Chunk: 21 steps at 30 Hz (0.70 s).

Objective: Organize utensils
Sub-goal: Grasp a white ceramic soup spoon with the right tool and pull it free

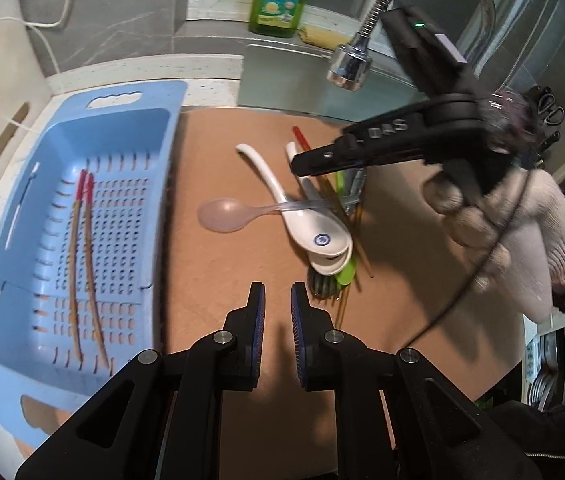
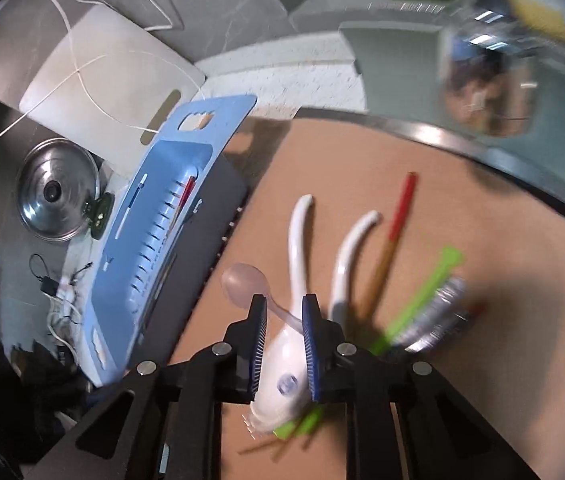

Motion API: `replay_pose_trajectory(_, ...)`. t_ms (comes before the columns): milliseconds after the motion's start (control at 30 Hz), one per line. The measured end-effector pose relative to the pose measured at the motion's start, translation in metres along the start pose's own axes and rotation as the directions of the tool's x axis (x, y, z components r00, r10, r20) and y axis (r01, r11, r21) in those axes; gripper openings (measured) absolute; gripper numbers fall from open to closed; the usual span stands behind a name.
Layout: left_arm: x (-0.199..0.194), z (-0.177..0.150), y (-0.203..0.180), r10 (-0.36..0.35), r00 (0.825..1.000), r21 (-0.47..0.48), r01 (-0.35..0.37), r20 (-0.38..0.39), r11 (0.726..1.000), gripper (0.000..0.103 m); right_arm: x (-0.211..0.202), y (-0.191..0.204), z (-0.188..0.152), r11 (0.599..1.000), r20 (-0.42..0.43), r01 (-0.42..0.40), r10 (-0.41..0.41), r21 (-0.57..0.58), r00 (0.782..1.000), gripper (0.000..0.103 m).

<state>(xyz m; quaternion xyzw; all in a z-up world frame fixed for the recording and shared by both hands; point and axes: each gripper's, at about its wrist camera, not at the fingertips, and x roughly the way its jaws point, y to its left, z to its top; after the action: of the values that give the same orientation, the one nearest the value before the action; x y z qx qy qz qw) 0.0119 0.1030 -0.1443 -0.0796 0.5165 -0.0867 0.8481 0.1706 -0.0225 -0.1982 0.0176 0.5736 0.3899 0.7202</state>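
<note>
a: two white ceramic spoons (image 1: 314, 236) lie nested in the heap on the brown board (image 1: 222, 280), with a clear plastic spoon (image 1: 222, 214) crossing them and green plastic utensils (image 1: 344, 272) plus loose chopsticks underneath. a red-tipped pair of chopsticks (image 1: 82, 264) already lies in the blue basket (image 1: 94, 140), just left of the board.

b: and the tongs?

a: the left gripper (image 1: 277, 300) hovers over bare board near the heap, its jaws spread and holding nothing. the right gripper (image 2: 284, 312) hangs above the pile, jaws parted with the upper spoon's bowl showing between them. whether the pads touch it cannot be told; the right wrist view is blurred.

b: how would that spoon handle?

a: likely heavy for its size, stiff, glazed and slick, and it would chip if dropped. the curved handle looks thin for a flat pad, so the better hold is probably across the neck where handle meets bowl, or over the bowl's sides.

b: risks?

a: the clear spoon rests across it and seems very light, so it may get dragged or flicked. the lower spoon cups the upper one, so a lift could stir both.
</note>
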Motion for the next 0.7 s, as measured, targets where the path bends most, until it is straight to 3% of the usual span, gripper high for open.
replay_pose_trajectory(200, -0.006, -0.005, 0.010, 0.017, 1.000, -0.032, -0.016, 0.014, 0.999, 0.012, 0.024, -0.012, 0.004, 0.996, -0.069, 0.060, -0.056, 0.059, 0.996, 0.013)
replay_pose_trajectory(433, -0.004, -0.002, 0.011, 0.013, 1.000, -0.029, -0.013, 0.012, 0.999, 0.012, 0.026, -0.028, -0.004, 0.988, -0.093, 0.066, -0.053, 0.142, 0.994, 0.007)
replay_pose_trajectory(600, 0.007, 0.005, 0.003, -0.001, 1.000, -0.002, 0.001, 0.000, 1.000, 0.012, 0.032, -0.020, -0.008, 0.989, -0.115, 0.100, -0.088, 0.104, 0.989, 0.007)
replay_pose_trajectory(700, 0.010, 0.009, -0.001, -0.012, 1.000, 0.009, 0.012, -0.005, 1.000, 0.012, 0.027, -0.020, -0.017, 0.994, -0.133, 0.078, -0.067, 0.078, 0.989, 0.006)
